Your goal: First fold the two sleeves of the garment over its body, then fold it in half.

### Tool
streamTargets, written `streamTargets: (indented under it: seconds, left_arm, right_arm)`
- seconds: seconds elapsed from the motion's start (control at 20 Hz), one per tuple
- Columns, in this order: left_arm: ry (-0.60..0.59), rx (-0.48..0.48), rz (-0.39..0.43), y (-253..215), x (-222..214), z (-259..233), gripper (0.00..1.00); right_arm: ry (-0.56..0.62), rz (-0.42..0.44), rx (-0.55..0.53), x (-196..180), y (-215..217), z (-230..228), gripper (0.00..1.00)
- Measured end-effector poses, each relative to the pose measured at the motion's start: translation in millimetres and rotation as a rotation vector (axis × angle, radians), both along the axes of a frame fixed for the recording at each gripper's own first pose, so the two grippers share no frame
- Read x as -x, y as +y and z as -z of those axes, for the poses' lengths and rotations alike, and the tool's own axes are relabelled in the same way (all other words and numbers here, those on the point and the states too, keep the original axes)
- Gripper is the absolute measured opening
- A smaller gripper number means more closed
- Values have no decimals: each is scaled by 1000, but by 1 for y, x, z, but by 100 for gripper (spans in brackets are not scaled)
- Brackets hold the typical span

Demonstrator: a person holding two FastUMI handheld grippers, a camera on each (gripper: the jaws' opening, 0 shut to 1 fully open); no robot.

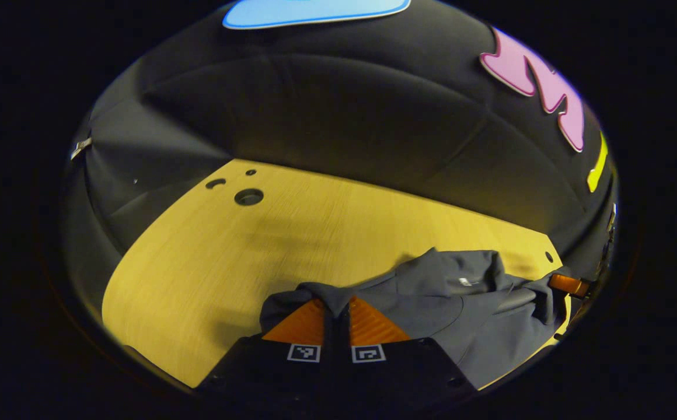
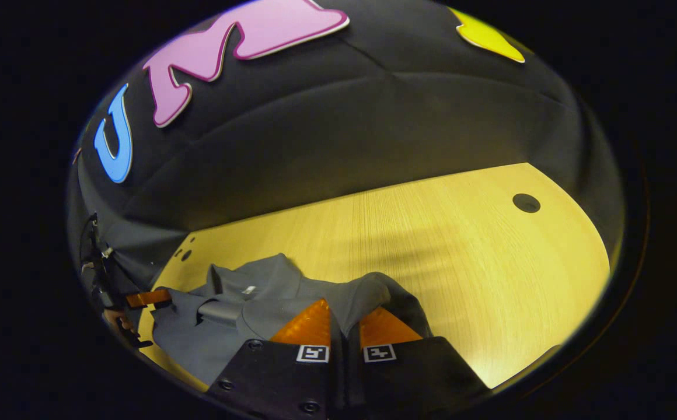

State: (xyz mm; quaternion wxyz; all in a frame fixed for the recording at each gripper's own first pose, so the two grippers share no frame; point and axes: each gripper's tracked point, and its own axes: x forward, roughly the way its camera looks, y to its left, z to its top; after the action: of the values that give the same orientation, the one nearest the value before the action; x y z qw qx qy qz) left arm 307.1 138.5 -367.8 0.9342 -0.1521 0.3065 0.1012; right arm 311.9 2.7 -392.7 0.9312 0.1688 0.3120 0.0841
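The gray garment (image 1: 461,315) lies bunched up on the yellow wooden table (image 1: 227,262), near its front edge, with the collar lifted and pointing toward the booth wall. The left gripper (image 1: 336,318) is clenched on one edge of the cloth, and the right gripper (image 2: 344,324) is clenched on the edge at the other side, so both hold the garment between their orange fingers (image 2: 309,324). The cloth could slip out if either grip only has a thin bit of it. If one gripper pulls harder than the other, the garment may slide or twist across the table, and the fold would come out crooked. A sleeve could also get tucked under the body and stay there. It is hard to tell which part each gripper holds, a sleeve or a shoulder, because the cloth is so crumpled. The sleeves cannot be picked out clearly. The bottom of the garment is cut off at the edge of both views.
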Motion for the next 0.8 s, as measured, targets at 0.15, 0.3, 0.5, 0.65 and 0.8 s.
streamTargets:
  seconds: [0.15,0.3,0.5,0.65,0.8]
  left_arm:
    - [22,-39,17,2,-4,23,5]
    - [30,-89,35,-3,-1,33,6]
    - [48,-127,37,-4,0,29,6]
    - [73,-172,46,-8,5,21,17]
    - [61,-166,59,-17,12,7,40]
  right_arm:
    - [34,-29,60,0,4,30,7]
    - [36,-39,82,-2,7,36,7]
    - [60,-13,33,-1,6,29,15]
    - [65,-7,31,3,3,21,31]
    - [56,-11,53,13,-3,6,59]
